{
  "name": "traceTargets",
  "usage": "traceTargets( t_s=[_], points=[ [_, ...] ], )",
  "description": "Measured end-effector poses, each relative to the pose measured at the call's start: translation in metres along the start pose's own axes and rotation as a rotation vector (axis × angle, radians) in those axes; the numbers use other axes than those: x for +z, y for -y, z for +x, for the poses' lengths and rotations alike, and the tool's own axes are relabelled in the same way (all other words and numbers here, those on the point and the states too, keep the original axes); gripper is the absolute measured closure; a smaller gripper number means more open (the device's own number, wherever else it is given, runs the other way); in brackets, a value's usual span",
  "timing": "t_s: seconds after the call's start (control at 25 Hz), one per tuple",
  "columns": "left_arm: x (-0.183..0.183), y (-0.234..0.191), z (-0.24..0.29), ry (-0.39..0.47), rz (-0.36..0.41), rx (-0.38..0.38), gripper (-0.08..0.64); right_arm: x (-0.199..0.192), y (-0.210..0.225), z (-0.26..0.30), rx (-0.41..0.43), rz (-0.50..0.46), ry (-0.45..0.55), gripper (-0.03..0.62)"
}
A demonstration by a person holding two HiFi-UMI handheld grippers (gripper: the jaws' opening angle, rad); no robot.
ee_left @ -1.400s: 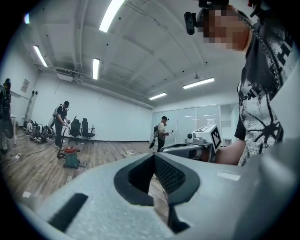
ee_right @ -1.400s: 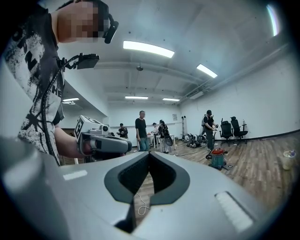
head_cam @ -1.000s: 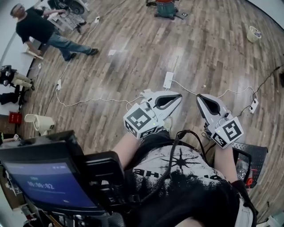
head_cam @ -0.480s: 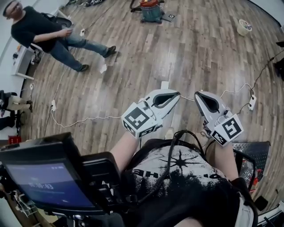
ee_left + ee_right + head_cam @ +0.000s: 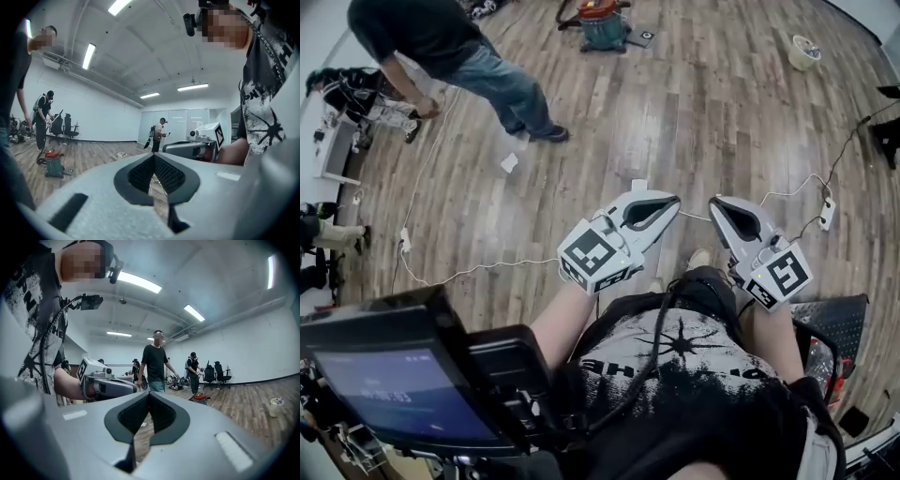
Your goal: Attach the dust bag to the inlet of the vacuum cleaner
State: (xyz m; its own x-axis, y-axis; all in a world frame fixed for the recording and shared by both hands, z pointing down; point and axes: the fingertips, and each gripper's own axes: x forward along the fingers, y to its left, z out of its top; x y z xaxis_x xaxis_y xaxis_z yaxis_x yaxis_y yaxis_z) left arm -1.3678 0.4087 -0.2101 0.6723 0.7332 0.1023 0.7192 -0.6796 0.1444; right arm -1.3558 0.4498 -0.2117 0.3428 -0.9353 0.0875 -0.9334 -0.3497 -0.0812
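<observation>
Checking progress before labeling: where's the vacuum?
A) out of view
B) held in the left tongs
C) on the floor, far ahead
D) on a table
C: the vacuum stands on the floor at the top of the head view, far from the left tongs and right tongs, both shut and empty.

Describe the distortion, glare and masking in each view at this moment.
Head view: heavy fisheye bows the wood floor; pale sheen near the vacuum cleaner. Left gripper view: black circular vignette, ceiling light blown out, faces mosaicked. Right gripper view: same vignette, bright light strip, faces masked too.
</observation>
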Motion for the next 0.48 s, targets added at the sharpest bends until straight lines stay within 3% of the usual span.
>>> traceTargets(
  t_s=[0.48],
  points=[
    [0.030,-0.066,0.115,0.007,-0.004,0.023,0.563,0.024,0.124,0.015,0.066,-0.025,0.007,0.588]
  ],
)
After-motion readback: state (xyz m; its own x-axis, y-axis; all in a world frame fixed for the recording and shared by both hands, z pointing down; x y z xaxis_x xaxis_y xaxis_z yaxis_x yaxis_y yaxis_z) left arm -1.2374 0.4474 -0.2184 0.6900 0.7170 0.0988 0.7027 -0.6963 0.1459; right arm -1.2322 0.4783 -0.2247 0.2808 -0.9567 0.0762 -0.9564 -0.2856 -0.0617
